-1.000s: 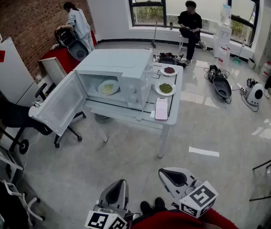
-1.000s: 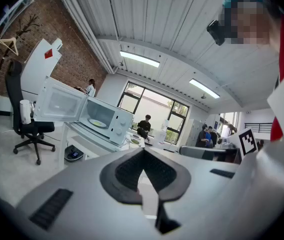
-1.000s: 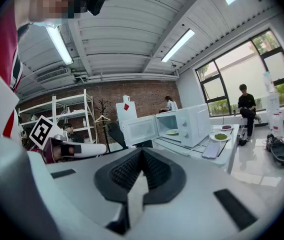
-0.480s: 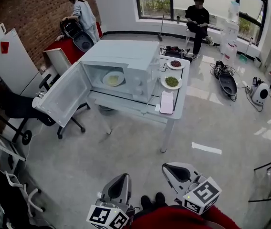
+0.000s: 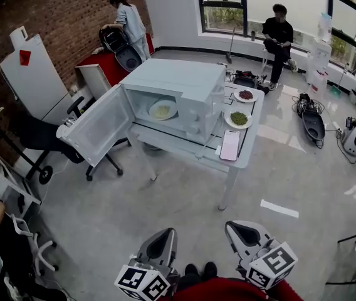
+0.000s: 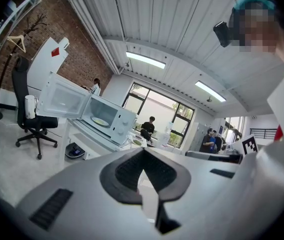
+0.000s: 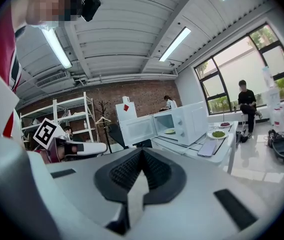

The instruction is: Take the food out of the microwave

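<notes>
Microwave (image 5: 178, 83) at 12 o'clock of the head view, on a white table (image 5: 244, 162), door (image 5: 96, 127) swung wide open toward 9 o'clock. Inside the cavity, 1 plate of pale yellow food (image 5: 163, 110), touched by neither gripper. At 3 o'clock of the microwave, on the same table, 2 more plates: plate of green food (image 5: 239, 118) nearer, plate of dark red food (image 5: 246, 95) just beyond it at 12 o'clock. Pink phone (image 5: 230, 145) flat near the table's front edge, at 6 o'clock of the plate of green food. Left gripper (image 5: 164, 236) and right gripper (image 5: 233, 227) low at 6 o'clock, side by side above the grey floor (image 5: 103, 218), well apart from the table. Left jaws pressed together at the tips, nothing between them. Right jaws likewise closed tip to tip, empty. Black office chair (image 5: 46, 146) at 9 o'clock of the door. Far off near 12 o'clock, 1 standing person (image 5: 131, 24) by the brick wall (image 5: 59, 11) and 1 seated person (image 5: 279, 33) below the window (image 5: 225, 8).
</notes>
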Motion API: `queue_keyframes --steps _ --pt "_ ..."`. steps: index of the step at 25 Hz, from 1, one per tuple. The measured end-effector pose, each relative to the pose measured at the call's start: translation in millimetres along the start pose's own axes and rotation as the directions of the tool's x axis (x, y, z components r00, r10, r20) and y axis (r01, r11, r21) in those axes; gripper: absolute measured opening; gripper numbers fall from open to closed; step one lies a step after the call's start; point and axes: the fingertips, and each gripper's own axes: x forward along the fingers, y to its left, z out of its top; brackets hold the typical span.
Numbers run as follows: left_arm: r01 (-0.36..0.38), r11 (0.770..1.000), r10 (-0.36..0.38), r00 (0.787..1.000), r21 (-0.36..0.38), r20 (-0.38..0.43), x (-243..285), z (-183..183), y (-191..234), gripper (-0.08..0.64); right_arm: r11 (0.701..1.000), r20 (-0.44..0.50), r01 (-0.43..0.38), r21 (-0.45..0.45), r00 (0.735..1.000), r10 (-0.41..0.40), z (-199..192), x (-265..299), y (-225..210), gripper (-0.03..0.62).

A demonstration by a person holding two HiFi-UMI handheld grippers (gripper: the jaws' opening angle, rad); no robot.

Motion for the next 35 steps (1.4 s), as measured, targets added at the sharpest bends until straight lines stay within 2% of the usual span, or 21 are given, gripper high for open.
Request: queue_keyframes --steps 6,12,19,25,35 --pt "-0.022 0.998 0.025 0.999 -0.063 0.046 1.9 7.9 3.3 0.008 1.000 0.002 -0.022 0.008 1.000 0.022 2.2 -3.4 -8.0 0.011" --pt "-0.073 0.997 0.074 0.996 -0.032 0.049 4.5 20.6 11.2 0.008 0.999 0.013 -0.043 0.016 0.999 0.043 7.6 4.7 -9.7 0.011" --pt "-0.073 0.997 0.073 0.997 -0.023 0.029 15.1 27.3 31.9 0.008 0.999 0.013 -0.044 0.026 0.999 0.044 14.4 30.1 -8.1 0.011" --pt "-0.055 0.997 0.056 0.998 -0.059 0.022 38.4 37.5 69.3 0.008 0.999 -0.013 -0.040 0.029 0.999 0.041 16.1 72.2 -8.6 0.011" --pt "-0.013 0.996 0.011 1.000 -0.089 -0.018 87.6 74.2 152.6 0.008 0.999 -0.048 -0.029 0.040 0.998 0.031 34.9 180.0 -11.7 0.011"
